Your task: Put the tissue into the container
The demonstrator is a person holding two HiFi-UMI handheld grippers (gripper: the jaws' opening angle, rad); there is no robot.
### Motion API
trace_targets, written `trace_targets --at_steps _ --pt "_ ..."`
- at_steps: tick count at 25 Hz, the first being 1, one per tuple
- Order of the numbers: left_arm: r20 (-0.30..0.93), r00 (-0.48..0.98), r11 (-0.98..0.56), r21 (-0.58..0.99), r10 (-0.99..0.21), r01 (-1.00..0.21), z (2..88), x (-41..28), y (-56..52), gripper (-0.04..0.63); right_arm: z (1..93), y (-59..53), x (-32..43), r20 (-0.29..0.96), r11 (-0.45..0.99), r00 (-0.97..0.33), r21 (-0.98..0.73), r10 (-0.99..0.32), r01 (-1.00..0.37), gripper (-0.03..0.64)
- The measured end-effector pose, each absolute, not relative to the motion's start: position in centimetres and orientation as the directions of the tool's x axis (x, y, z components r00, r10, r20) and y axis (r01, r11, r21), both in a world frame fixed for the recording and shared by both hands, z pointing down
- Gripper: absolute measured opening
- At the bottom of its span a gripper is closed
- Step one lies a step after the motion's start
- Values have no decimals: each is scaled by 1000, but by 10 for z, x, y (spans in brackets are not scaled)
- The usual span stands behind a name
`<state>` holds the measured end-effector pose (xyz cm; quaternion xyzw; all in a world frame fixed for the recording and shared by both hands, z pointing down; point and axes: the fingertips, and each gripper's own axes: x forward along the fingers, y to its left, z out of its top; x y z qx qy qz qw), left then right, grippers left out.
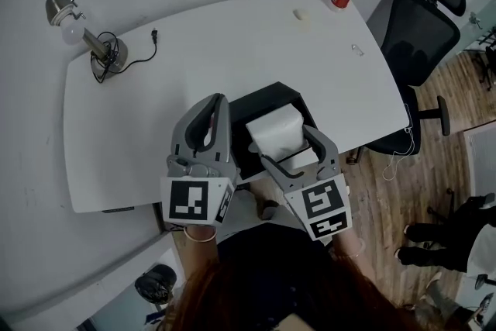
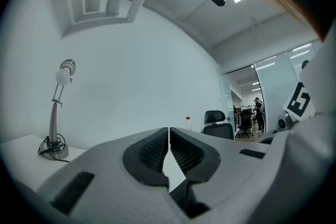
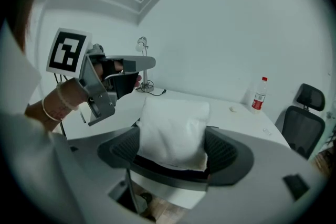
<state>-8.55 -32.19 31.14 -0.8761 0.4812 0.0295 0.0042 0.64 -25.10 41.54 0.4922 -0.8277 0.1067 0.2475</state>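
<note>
Grey left tongs (image 1: pixel 218 100), matching right tongs (image 1: pixel 280 137), black ribbed pads (image 2: pixel 152 152), marker cubes (image 1: pixel 192 200)

Dim, even indoor light; gripper views show fisheye warping and dark corners.

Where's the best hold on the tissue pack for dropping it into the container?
Across its width at the near end, coming from the person's side, as the right gripper holds it now. The tissue pack is soft and pillow-shaped, so the jaws sink in, and its free far end hangs over the container.
</note>
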Motion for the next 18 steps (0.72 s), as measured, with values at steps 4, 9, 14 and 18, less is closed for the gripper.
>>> trace_targets --at_steps 4,9,14,18 --pt "-53 540 -542 17 -840 -840 319 -92 -329 31 426 -255 6 559 484 -363 79 -746 -872 405" --pt "-38 542 -543 24 -839 -839 331 -100 -338 31 442 -258 7 636 489 -313 117 -705 -864 405" --pt "-25 549 -549 48 -836 -834 339 -105 -345 31 454 -260 4 698 495 -291 105 -654 -863 405" --pt "-19 555 -555 68 -832 -829 343 -109 -350 31 462 -261 2 742 490 -269 91 -614 -867 405"
